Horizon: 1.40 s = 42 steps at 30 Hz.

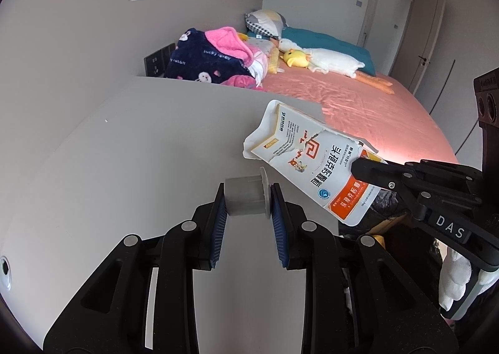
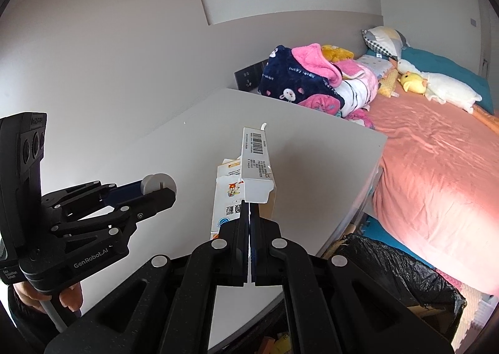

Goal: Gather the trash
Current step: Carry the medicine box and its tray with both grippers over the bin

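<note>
My left gripper [image 1: 248,201] is shut on a small grey plastic cup [image 1: 246,198] lying sideways between its blue pads, above the white table [image 1: 124,151]. It also shows at the left of the right wrist view [image 2: 156,187]. My right gripper [image 2: 250,213] is shut on a torn white and orange medicine box [image 2: 254,166], held above the table near its right edge. In the left wrist view the same box [image 1: 315,166] hangs from the right gripper [image 1: 363,171] at the table's right side.
A bin lined with a black bag [image 2: 396,279] stands below the table's right edge, next to the bed. The pink bed [image 2: 436,151] holds blankets, pillows and plush toys. Grey walls [image 1: 78,26] stand behind the table.
</note>
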Each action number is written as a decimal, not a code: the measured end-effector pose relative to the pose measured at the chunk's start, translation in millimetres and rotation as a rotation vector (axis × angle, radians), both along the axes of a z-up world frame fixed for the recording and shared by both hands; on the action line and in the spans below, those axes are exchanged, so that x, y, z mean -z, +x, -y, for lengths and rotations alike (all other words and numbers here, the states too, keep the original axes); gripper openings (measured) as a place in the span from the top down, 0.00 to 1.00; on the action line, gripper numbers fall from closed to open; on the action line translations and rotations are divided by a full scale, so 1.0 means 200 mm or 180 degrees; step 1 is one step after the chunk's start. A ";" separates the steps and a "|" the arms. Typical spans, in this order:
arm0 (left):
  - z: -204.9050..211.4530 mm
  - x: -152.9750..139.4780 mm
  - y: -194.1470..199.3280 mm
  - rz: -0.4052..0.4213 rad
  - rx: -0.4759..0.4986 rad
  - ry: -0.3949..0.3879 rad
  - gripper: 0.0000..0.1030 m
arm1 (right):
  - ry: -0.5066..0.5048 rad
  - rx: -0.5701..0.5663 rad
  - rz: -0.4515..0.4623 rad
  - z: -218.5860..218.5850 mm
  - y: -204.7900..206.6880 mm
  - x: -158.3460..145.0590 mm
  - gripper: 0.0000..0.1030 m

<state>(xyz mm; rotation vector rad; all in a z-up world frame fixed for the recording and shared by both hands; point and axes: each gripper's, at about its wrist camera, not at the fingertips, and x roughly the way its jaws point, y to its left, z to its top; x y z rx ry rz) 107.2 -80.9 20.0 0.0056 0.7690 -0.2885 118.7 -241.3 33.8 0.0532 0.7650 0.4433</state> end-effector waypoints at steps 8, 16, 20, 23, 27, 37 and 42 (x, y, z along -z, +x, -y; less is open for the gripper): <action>0.10 -0.02 -0.08 0.0036 0.0173 0.0005 0.74 | 0.0020 0.0165 0.0066 0.10 -0.12 -0.03 0.99; 0.21 -0.03 -0.16 0.0047 0.0413 0.0003 0.74 | 0.0084 0.0387 0.0090 0.22 -0.26 -0.05 0.99; 0.27 -0.03 -0.19 0.0048 0.0537 0.0008 0.74 | 0.0109 0.0500 0.0110 0.29 -0.33 -0.06 0.99; 0.31 -0.03 -0.21 0.0044 0.0611 0.0008 0.74 | 0.0121 0.0580 0.0100 0.33 -0.37 -0.05 0.99; 0.36 -0.02 -0.23 0.0036 0.0696 0.0024 0.74 | 0.0134 0.0686 0.0089 0.40 -0.41 -0.04 0.99; 0.44 0.01 -0.24 -0.0020 0.0844 0.0057 0.74 | 0.0162 0.0958 0.0096 0.54 -0.48 -0.04 0.99; 0.52 0.02 -0.24 -0.0031 0.0960 0.0061 0.74 | 0.0151 0.1063 0.0106 0.60 -0.51 -0.03 0.99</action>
